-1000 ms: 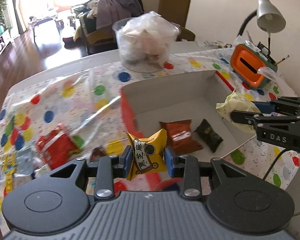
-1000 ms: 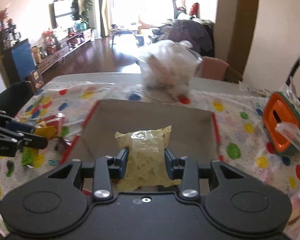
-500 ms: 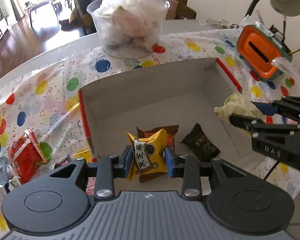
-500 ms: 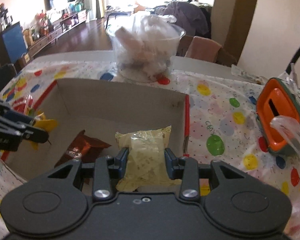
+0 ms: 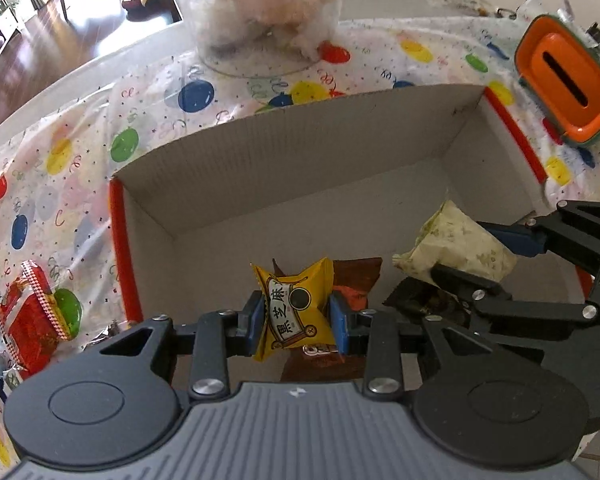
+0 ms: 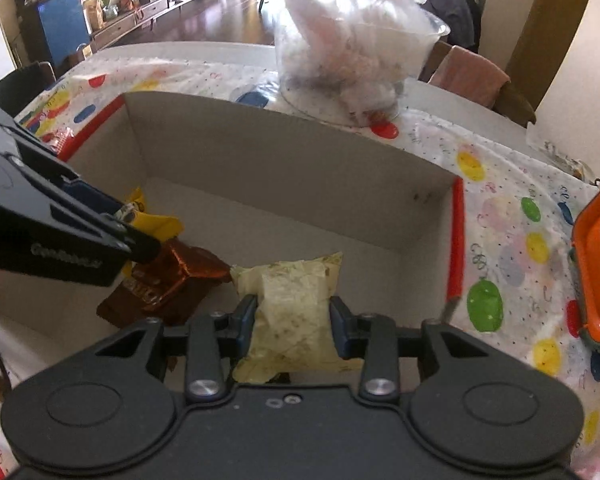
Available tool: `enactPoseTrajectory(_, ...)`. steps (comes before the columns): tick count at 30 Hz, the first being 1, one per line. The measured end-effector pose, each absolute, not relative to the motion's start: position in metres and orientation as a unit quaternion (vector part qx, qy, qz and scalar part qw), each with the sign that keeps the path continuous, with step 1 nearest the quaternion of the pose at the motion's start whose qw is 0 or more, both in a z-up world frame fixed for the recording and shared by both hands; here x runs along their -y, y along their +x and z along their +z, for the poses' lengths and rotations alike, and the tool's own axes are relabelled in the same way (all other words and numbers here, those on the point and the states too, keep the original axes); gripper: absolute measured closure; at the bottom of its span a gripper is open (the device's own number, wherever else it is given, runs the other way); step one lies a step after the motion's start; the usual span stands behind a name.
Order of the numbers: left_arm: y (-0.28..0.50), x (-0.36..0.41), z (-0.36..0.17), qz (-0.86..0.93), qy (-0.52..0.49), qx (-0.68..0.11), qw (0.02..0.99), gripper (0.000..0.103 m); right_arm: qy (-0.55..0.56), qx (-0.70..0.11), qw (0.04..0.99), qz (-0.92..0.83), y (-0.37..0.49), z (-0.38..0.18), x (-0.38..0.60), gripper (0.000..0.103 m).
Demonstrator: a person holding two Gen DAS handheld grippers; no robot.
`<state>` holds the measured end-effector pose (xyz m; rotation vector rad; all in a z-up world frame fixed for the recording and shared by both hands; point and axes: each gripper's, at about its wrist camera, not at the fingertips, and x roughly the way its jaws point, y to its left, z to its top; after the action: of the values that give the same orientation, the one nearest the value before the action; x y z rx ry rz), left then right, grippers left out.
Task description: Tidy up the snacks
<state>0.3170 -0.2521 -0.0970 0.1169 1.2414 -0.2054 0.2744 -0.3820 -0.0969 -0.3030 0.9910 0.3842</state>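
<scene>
Left gripper [image 5: 296,322] has its jaws clenched on a yellow snack packet [image 5: 294,312], held over the near part of the open cardboard box [image 5: 300,152]. Right gripper [image 6: 294,324] has its jaws clenched on a pale yellow snack packet [image 6: 296,300], also held over the box interior, toward its right side. 2 snacks already lie on the box floor: a brown-orange packet [image 6: 168,284] under the left gripper and a dark packet [image 5: 416,300] just beside it, partly hidden by the right gripper. The box sits on the bench with a balloon-print cloth [image 5: 80,152]. A red packet [image 5: 32,312] lies on the cloth left of the box. A clear tub [image 6: 352,60] stuffed with plastic bags stands behind the box; an orange holder [image 5: 564,84] stands to its right.
</scene>
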Motion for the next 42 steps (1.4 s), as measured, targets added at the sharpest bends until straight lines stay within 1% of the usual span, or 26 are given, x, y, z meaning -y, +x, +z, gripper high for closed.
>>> enactPoseTrajectory(9, 0.326, 0.258, -0.107, -0.097, 0.073, -0.602, 0.789, 0.068, -0.142, -0.487, 0.841, 0.189, 0.278, -0.107, 0.381, 0.064)
enactPoseTrajectory(13, 0.324, 0.257, -0.106, -0.093, 0.070, -0.600, 0.792, 0.065, -0.138, -0.486, 0.842, 0.191, 0.277, -0.105, 0.383, 0.061)
enactPoseTrajectory(15, 0.322, 0.256, -0.103, -0.096, 0.068, -0.592, 0.797, 0.063, -0.134, -0.482, 0.844, 0.192, 0.274, -0.103, 0.384, 0.058)
enactPoseTrajectory(18, 0.317, 0.254, -0.097, -0.100, 0.063, -0.584, 0.803, 0.063, -0.125, -0.474, 0.849, 0.196, 0.271, -0.096, 0.387, 0.055)
enactPoseTrajectory(28, 0.290, 0.241, -0.066, -0.106, 0.036, -0.540, 0.834, 0.062, -0.089, -0.442, 0.868, 0.209, 0.249, -0.065, 0.395, 0.052)
enactPoseTrajectory(36, 0.260, 0.224, -0.041, -0.107, 0.017, -0.506, 0.856, 0.061, -0.065, -0.415, 0.881, 0.219, 0.229, -0.039, 0.394, 0.046)
enactPoseTrajectory(37, 0.254, 0.222, -0.037, -0.108, 0.017, -0.500, 0.859, 0.061, -0.062, -0.411, 0.882, 0.222, 0.227, -0.036, 0.393, 0.046)
enactPoseTrajectory(40, 0.241, 0.216, -0.028, -0.106, 0.016, -0.481, 0.870, 0.053, -0.059, -0.397, 0.888, 0.225, 0.220, -0.028, 0.390, 0.044)
enactPoseTrajectory(42, 0.233, 0.212, -0.022, -0.103, 0.016, -0.472, 0.876, 0.052, -0.061, -0.388, 0.891, 0.228, 0.215, -0.023, 0.387, 0.041)
